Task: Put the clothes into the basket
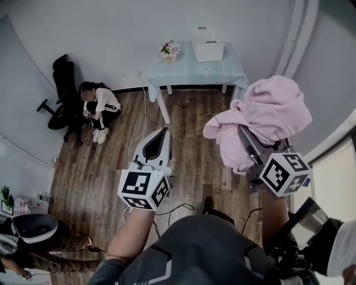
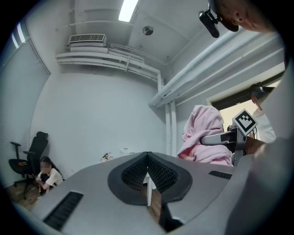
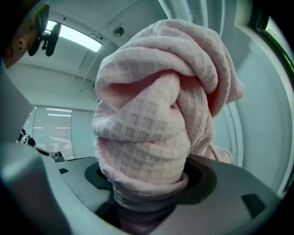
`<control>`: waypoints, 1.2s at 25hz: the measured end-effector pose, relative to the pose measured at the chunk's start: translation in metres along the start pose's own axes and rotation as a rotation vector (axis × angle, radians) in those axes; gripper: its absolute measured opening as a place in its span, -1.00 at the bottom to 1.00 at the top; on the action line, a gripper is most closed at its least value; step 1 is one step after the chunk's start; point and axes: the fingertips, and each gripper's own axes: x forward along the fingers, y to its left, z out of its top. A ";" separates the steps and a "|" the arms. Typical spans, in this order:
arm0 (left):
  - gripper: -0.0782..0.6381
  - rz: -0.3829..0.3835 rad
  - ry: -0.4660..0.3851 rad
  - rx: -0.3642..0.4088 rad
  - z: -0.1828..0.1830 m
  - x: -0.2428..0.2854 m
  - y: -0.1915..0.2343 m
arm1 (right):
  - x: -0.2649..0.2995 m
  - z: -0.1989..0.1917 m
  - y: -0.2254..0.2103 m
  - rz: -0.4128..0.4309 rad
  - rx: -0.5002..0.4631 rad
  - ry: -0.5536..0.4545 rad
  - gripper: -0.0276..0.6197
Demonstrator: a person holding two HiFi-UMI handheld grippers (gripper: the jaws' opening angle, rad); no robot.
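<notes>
Cloth (image 1: pixel 275 108) clamped in right gripper (image 1: pixel 245 133); left gripper (image 1: pixel 162 136) empty.
The cloth is pinched between the right fingers and bunched over their tips. The left fingers are pressed together. The basket (image 1: pixel 208 44) is set well beyond both, on a table (image 1: pixel 183 72).

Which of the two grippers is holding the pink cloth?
The right gripper: its jaws clamp the bunched pink cloth, while the left gripper has shut, empty jaws.

Soft even light from long white ceiling strip lamp (image 2: pixel 127 10) above left tongs (image 2: pixel 148 158); heavy fisheye bending, dark vignetted corners.
</notes>
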 end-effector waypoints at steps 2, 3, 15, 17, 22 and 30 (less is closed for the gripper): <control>-0.76 0.009 0.008 0.011 0.003 0.026 0.004 | 0.020 0.008 -0.020 0.006 0.002 -0.003 0.16; -0.76 0.013 0.010 0.019 0.005 0.041 0.005 | 0.030 0.014 -0.031 0.008 -0.002 -0.009 0.16; -0.76 0.031 0.041 0.039 0.007 0.175 0.020 | 0.125 0.045 -0.124 0.026 -0.024 0.001 0.16; -0.76 0.033 0.051 0.042 0.005 0.193 0.027 | 0.142 0.046 -0.136 0.025 -0.020 0.010 0.16; -0.76 0.019 0.053 0.051 0.000 0.232 0.040 | 0.177 0.045 -0.159 0.017 -0.038 0.020 0.16; -0.76 -0.047 0.038 0.034 -0.011 0.311 0.090 | 0.257 0.046 -0.182 -0.026 -0.047 0.030 0.16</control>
